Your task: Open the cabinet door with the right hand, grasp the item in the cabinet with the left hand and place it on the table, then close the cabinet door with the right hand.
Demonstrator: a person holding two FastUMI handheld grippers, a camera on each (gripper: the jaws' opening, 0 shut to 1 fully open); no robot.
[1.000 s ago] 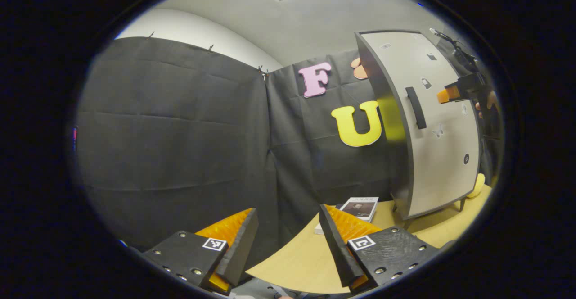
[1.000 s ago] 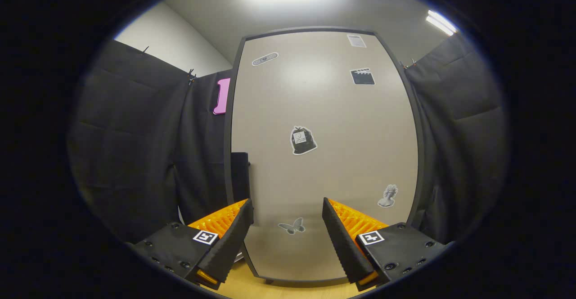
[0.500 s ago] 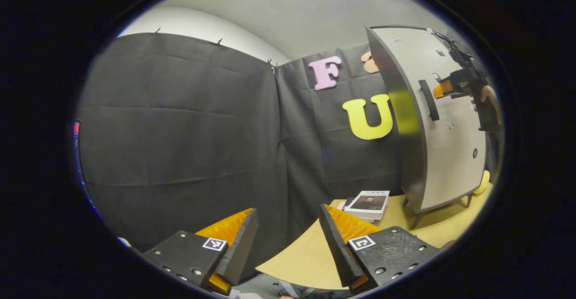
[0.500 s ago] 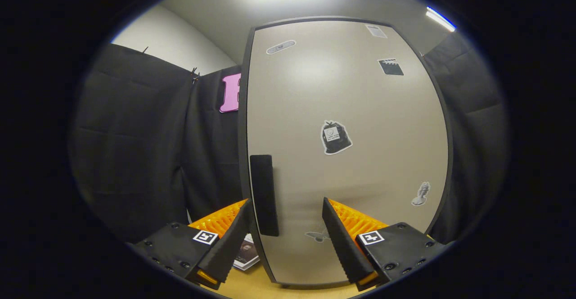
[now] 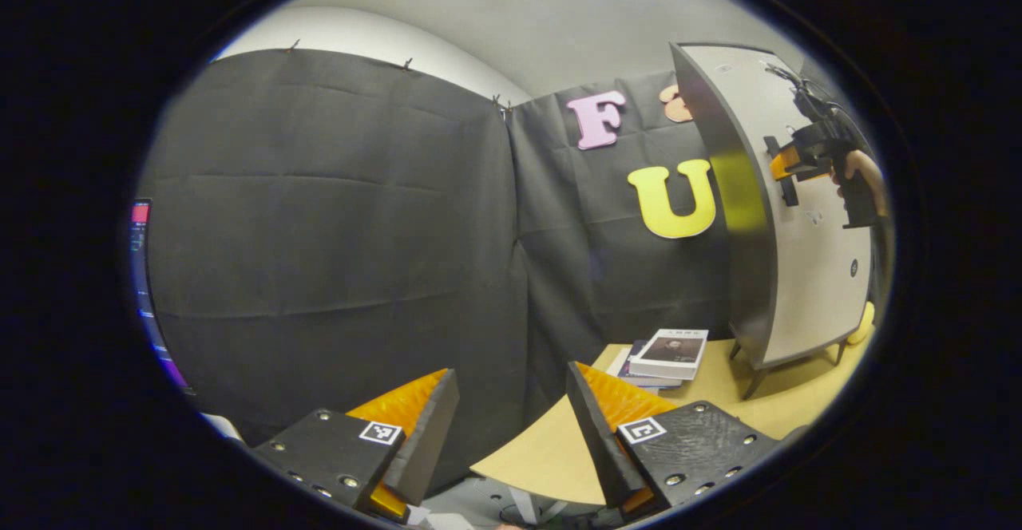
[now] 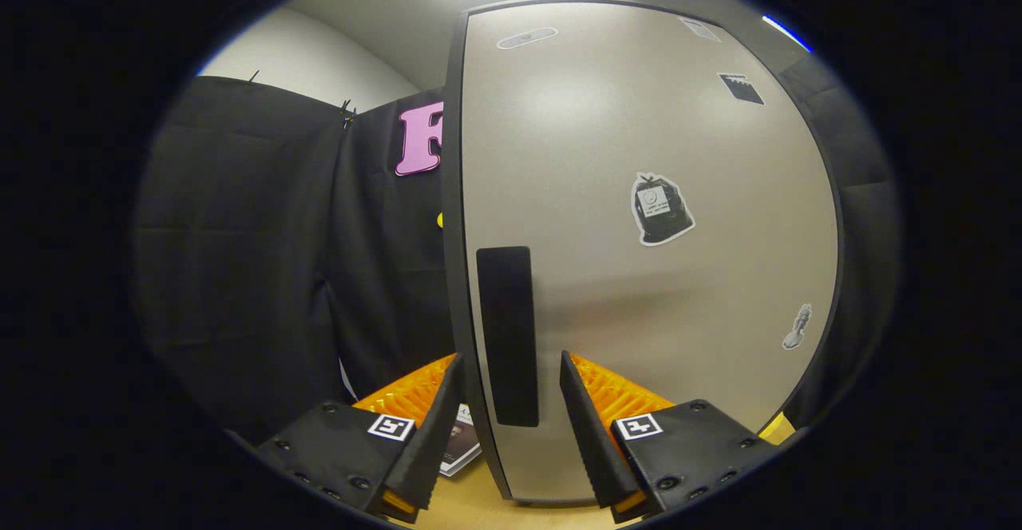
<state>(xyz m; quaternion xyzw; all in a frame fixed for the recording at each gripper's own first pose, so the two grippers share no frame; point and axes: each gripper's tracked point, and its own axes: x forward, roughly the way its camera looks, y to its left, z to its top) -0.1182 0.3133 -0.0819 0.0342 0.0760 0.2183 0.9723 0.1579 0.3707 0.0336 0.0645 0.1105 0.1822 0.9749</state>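
The cabinet [image 5: 802, 227] stands at the table's far right with its grey door [image 6: 639, 290] closed, so whatever is inside is hidden. A black vertical handle [image 6: 507, 330] sits near the door's left edge. My right gripper [image 6: 509, 362] is open, its two fingers on either side of the handle's lower part, not pressing on it. The left gripper view also shows my right gripper [image 5: 781, 164] at the handle [image 5: 789, 187], held by a hand [image 5: 861, 172]. My left gripper [image 5: 511, 370] is open and holds nothing, low at the table's near left corner, far from the cabinet.
A small stack of books [image 5: 669, 352] lies on the wooden table [image 5: 551, 454] just left of the cabinet's legs. A yellow object [image 5: 864, 324] peeks out behind the cabinet's right side. Stickers [image 6: 661, 209] dot the door. Black cloth walls close in the left and back.
My right gripper has shifted left along the door until the handle came between its fingers, which have narrowed slightly. The left gripper has turned a little left, so the cabinet slid rightward in its view.
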